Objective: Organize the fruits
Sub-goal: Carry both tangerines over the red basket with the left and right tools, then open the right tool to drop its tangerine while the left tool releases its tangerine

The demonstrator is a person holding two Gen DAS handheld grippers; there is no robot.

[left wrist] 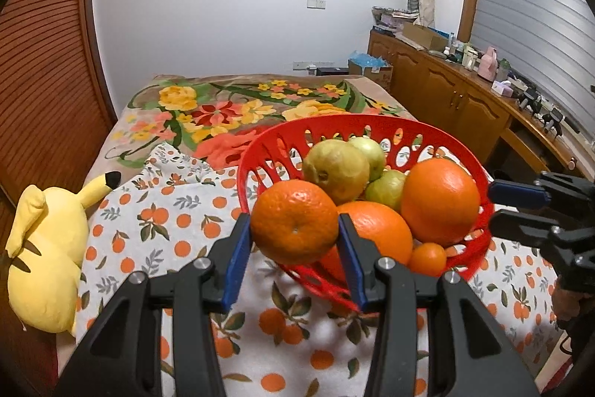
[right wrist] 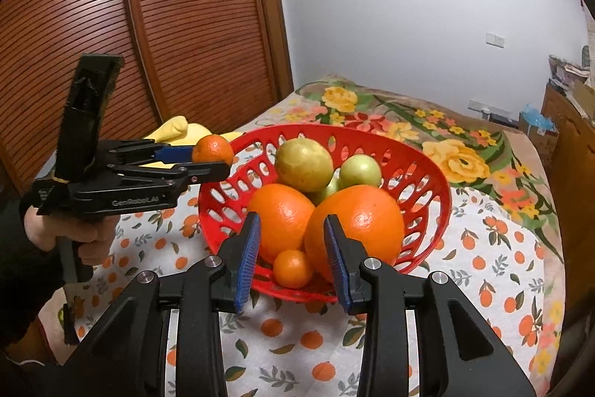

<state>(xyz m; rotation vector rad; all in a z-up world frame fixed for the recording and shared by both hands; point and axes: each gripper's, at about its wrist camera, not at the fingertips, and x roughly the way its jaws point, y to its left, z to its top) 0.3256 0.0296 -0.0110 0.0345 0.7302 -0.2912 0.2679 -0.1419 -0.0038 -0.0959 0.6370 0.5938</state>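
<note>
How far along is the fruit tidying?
Mostly done, it seems: two big oranges, a tiny one and several green fruits already sit in the red basket. The left claw holds a mandarin beside the rim, not yet dropped in. The right claw is empty.

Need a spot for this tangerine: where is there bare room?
Bare orange-print cloth lies right of the red basket, and more between basket and yellow plush. The basket is crowded; the left claw grips the tangerine beside its rim.

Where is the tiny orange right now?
The tiny orange sits at the near edge of the red basket, tucked in front of two big oranges, one on its left and another on its right.
</note>
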